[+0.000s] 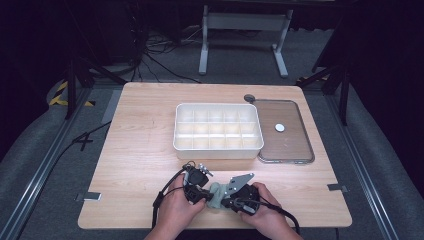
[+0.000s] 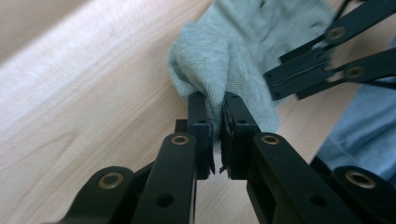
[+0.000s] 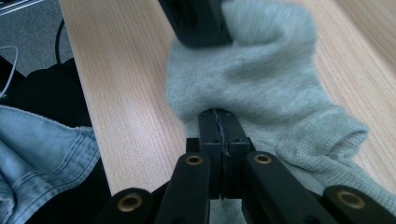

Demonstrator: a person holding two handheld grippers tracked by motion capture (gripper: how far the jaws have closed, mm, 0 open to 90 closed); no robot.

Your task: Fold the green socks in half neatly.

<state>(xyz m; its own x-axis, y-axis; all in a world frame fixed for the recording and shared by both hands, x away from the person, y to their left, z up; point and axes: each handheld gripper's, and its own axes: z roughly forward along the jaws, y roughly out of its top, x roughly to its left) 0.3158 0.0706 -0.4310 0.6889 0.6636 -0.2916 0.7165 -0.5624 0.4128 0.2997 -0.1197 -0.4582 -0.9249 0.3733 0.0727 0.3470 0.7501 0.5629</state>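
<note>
A grey-green sock (image 1: 216,192) lies bunched on the wooden table near its front edge, between my two grippers. My left gripper (image 1: 205,196) comes in from the left and is shut on a fold of the sock (image 2: 224,51); cloth sits pinched between its pads (image 2: 215,100). From the right, my right gripper (image 1: 226,200) is shut on another fold, its jaws (image 3: 217,114) pressed together on the sock (image 3: 261,79). In the left gripper view the right gripper's black jaws (image 2: 322,60) bite the sock at the upper right. The left gripper (image 3: 198,21) shows at the top of the right gripper view.
A white compartment box (image 1: 218,147) stands at the table's middle, just beyond the grippers. To its right lies a clear lid (image 1: 295,145) with a small white disc (image 1: 279,128) on it. Blue denim (image 3: 37,154) shows at the table's near edge.
</note>
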